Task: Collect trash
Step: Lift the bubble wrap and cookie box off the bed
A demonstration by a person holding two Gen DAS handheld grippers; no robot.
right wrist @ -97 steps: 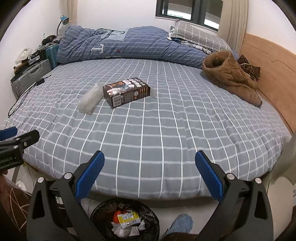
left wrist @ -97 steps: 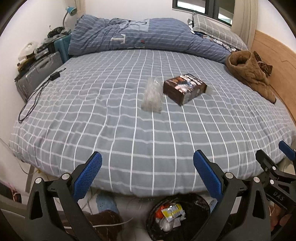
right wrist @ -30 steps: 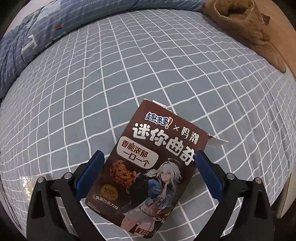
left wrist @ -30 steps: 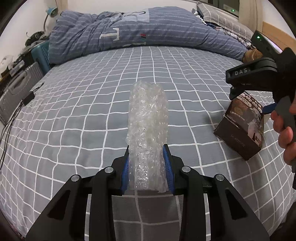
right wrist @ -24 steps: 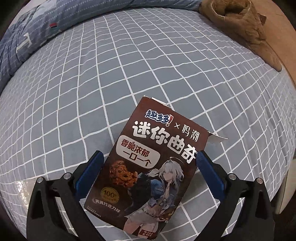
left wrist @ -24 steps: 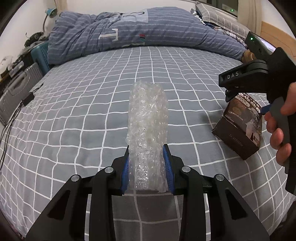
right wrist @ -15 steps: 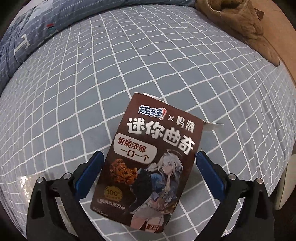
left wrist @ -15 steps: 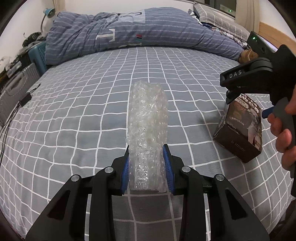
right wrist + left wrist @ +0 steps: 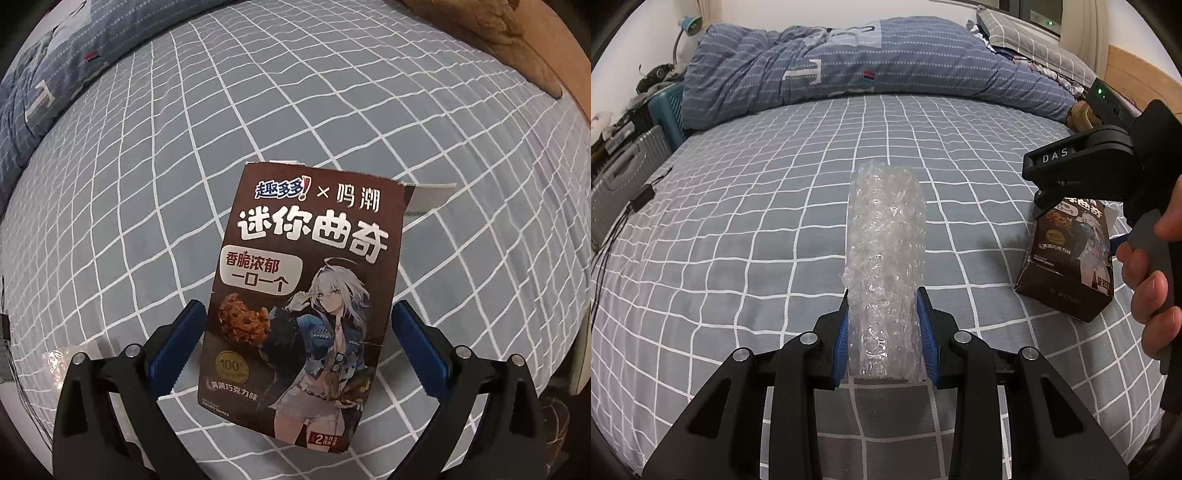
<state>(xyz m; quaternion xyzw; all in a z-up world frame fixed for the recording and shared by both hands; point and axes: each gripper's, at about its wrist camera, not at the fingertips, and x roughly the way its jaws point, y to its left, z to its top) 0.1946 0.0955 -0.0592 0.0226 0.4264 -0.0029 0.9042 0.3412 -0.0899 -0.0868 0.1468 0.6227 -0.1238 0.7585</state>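
My left hand-held gripper (image 9: pixel 882 332) pinches the soft, featherlight bubble wrap (image 9: pixel 884 258); my right hand-held gripper (image 9: pixel 297 339) gapes astride the light, crushable cookie box (image 9: pixel 303 295), best squeezed across its side edges

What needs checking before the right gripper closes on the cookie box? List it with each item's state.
1. Left gripper clamped on bubble wrap: ok.
2. Right gripper open: ok.
3. Cookie box between its blue pads: ok.
4. Pads touching the box: not ok, gaps show on both sides.
5. Box lying flat on the checked bedsheet: not ok, it tilts in the left wrist view.
6. Trash bin within reach: cannot tell, none in view.
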